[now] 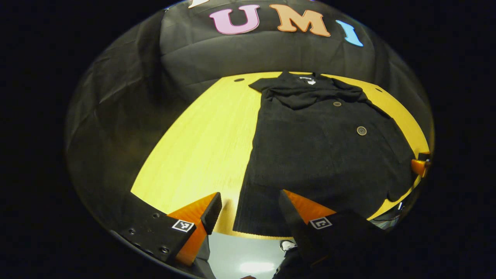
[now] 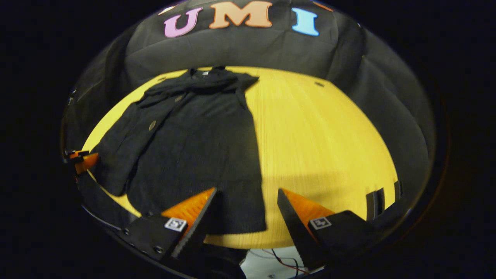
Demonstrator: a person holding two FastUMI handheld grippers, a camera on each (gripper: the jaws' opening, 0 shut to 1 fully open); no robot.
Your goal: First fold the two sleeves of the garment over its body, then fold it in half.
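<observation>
A black garment point(image 1: 310, 155) lies flat on the yellow table point(image 1: 201, 147), collar at the far end and hem toward me. One sleeve is folded across the chest point(image 1: 306, 97). A long flap with two buttons point(image 2: 128, 143) runs down the garment's other side. My left gripper point(image 1: 248, 203) is open just above the hem's left corner, nothing between its fingers. My right gripper point(image 2: 246, 201) is open over the hem's right corner point(image 2: 255, 224), also holding nothing. Each gripper shows at the rim of the other's view, the right gripper point(image 1: 420, 166) and the left gripper point(image 2: 82, 159).
The booth's black cloth hangs close behind the table point(image 2: 317, 147). Bare wood stretches to either side of the garment. Small holes point(image 1: 239, 80) mark the tabletop's far part. Below the near edge, floor and loose cables point(image 2: 281, 261) are visible. A dark bracket point(image 2: 379, 201) sits at the table's right rim.
</observation>
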